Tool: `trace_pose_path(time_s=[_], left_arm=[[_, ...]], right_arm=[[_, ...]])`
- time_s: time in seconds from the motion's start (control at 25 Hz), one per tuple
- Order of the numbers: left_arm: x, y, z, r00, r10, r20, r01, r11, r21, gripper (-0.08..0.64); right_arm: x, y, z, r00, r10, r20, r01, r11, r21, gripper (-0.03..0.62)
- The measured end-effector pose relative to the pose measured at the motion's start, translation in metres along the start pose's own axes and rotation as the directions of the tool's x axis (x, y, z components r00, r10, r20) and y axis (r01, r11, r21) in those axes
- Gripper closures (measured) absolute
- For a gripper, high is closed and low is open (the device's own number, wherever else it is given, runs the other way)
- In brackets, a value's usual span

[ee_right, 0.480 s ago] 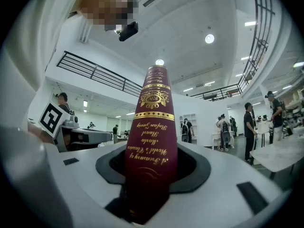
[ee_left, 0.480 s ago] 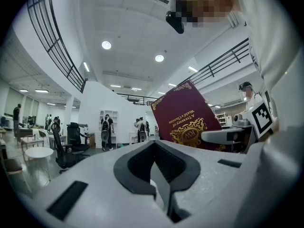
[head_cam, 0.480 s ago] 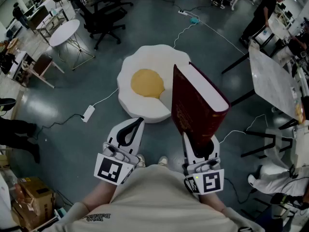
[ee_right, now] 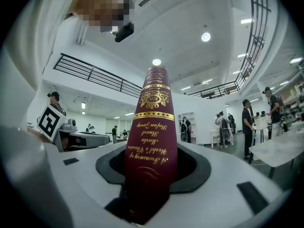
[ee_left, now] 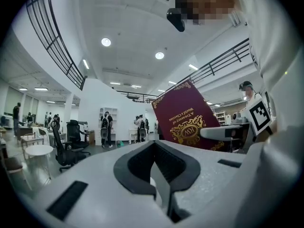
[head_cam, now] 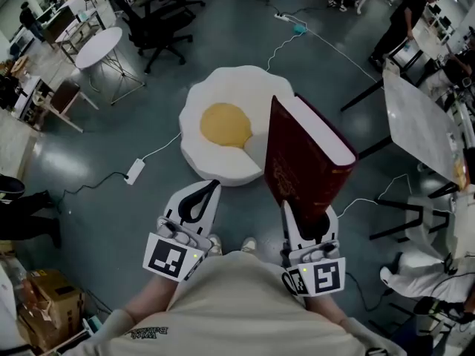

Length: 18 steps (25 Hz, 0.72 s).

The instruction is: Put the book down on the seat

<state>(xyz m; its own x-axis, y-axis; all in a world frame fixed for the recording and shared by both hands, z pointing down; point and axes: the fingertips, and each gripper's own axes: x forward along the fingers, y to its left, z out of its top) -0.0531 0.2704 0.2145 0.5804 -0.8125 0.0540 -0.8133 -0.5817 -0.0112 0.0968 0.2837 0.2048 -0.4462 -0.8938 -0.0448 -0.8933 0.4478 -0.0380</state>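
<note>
A thick dark red book (head_cam: 300,165) with gold print stands upright, its lower end clamped in my right gripper (head_cam: 306,225). Its spine (ee_right: 151,141) fills the middle of the right gripper view, and its front cover (ee_left: 187,118) shows in the left gripper view. The seat, a white fried-egg-shaped cushion (head_cam: 223,99) with a yellow centre, lies on the floor ahead, and the book is held in the air over its near right edge. My left gripper (head_cam: 199,202) hangs beside the book to the left, shut and with nothing in it (ee_left: 159,184).
A white power strip (head_cam: 136,172) with its cable lies on the grey floor left of the seat. A round white table (head_cam: 98,48) and black office chairs (head_cam: 159,21) stand at the back left. A marble-topped table (head_cam: 423,128) stands at the right, with people beyond it.
The book and my right gripper have shifted a little to the right and nearer. The left gripper has barely moved.
</note>
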Motion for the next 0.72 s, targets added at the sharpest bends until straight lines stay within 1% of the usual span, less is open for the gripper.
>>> trace_pose_path(time_s=[0.4, 0.6, 0.72], left_arm=[[0.004, 0.002, -0.019, 1.000, -0.010, -0.029, 0.010, 1.000, -0.018, 0.555], [0.017, -0.021, -0.011, 0.999, 0.000, -0.037, -0.001, 1.000, -0.016, 0.555], [0.021, -0.027, -0.010, 0.999, 0.009, -0.037, -0.010, 1.000, -0.014, 0.555]], right_arm=[[-0.002, -0.001, -0.013, 1.000, -0.007, -0.011, 0.007, 1.000, 0.014, 0.390], [-0.016, -0.023, -0.008, 1.000, 0.004, -0.013, -0.004, 1.000, 0.029, 0.390], [-0.020, -0.029, -0.010, 1.000, 0.015, -0.020, -0.015, 0.999, 0.036, 0.390]])
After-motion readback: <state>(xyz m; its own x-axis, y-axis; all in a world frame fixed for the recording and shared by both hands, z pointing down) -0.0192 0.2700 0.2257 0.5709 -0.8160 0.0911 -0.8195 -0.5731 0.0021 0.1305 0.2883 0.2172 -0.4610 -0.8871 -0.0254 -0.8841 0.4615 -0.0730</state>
